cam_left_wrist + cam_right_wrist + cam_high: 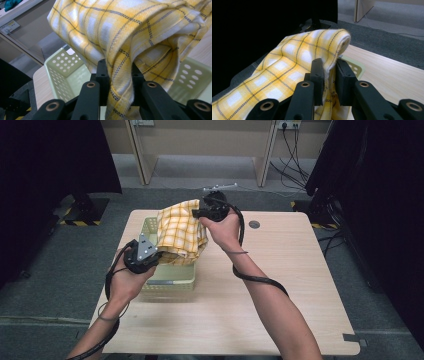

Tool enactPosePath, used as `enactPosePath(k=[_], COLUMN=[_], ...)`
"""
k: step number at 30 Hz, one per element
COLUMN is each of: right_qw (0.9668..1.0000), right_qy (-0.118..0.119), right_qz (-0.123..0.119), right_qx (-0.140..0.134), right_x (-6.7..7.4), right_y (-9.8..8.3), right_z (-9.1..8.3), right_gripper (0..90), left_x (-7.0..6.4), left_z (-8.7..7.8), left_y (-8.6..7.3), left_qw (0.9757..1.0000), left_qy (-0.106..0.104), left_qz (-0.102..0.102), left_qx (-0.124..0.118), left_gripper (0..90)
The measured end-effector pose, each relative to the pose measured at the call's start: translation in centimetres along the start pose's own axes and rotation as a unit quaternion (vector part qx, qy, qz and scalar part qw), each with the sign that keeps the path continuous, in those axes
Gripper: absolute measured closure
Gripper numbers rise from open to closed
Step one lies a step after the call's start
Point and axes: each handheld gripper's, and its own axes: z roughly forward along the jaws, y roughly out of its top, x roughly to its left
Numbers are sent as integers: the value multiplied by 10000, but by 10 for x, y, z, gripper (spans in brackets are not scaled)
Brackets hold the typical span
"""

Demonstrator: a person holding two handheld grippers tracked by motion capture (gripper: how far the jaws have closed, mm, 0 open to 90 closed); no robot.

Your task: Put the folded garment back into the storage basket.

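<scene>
Yellow checked cloth (180, 234) over basket (170, 276) at counter (280, 310) 10 o'clock, left gripper (150, 251) and right gripper (206, 210) fingers clenched on cloth

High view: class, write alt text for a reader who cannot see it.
Two hand-held black grippers, the left gripper and the right gripper, hold a yellow checked cloth stretched between them above a pale green perforated plastic basket on a light wooden table.

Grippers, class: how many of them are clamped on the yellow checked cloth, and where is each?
2. The left gripper grips the cloth at its near edge above the green basket; the right gripper grips its far upper edge.
</scene>
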Motion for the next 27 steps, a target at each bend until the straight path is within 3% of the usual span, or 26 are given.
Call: enactPosePath(k=[27], right_qw=[9998], right_qy=[92], right_qz=[5], right_qx=[150], right_x=[15], right_y=[5], right_z=[31], right_gripper=[784], left_x=[19], left_z=[2], left_y=[-19], left_qw=[9996], left_qy=[131], left_qz=[-146], left_qx=[210], left_gripper=[755])
